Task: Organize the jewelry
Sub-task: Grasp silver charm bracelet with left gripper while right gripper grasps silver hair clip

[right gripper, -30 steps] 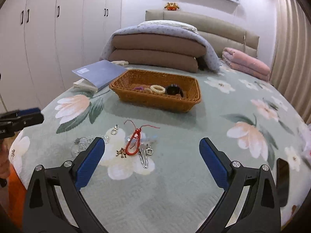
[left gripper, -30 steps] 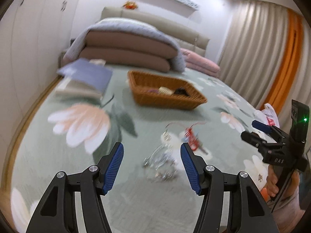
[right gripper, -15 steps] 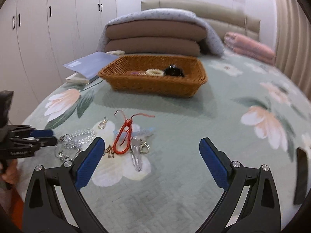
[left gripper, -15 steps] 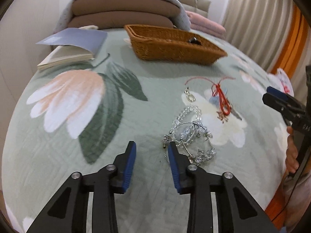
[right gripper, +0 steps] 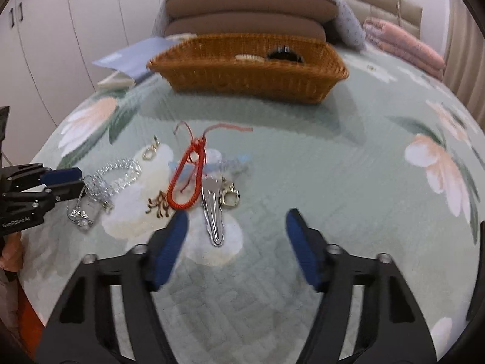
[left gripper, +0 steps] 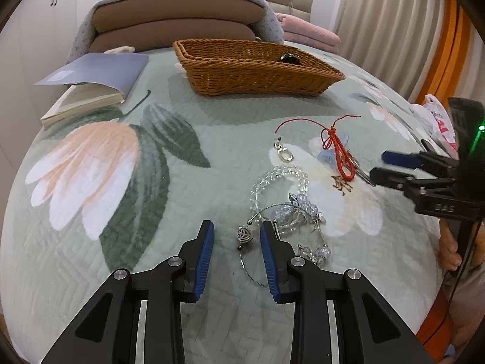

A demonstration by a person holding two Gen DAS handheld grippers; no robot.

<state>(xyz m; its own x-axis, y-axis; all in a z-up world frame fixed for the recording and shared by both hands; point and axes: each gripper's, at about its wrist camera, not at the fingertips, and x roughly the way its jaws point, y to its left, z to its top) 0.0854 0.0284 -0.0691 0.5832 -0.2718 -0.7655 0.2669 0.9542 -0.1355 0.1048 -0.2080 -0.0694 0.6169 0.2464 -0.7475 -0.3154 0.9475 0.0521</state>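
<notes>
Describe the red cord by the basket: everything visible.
The red cord is a braided string loop, knotted at its far end, where two thin loose tails splay toward the basket. It lies flat on the green floral bedspread, over a pale blue piece and a printed flower. A small brown tassel-like charm sits at its near end. The silver hair clip lies close beside it. No claw touches it.

Basket behind jewelry (on bed).
</notes>
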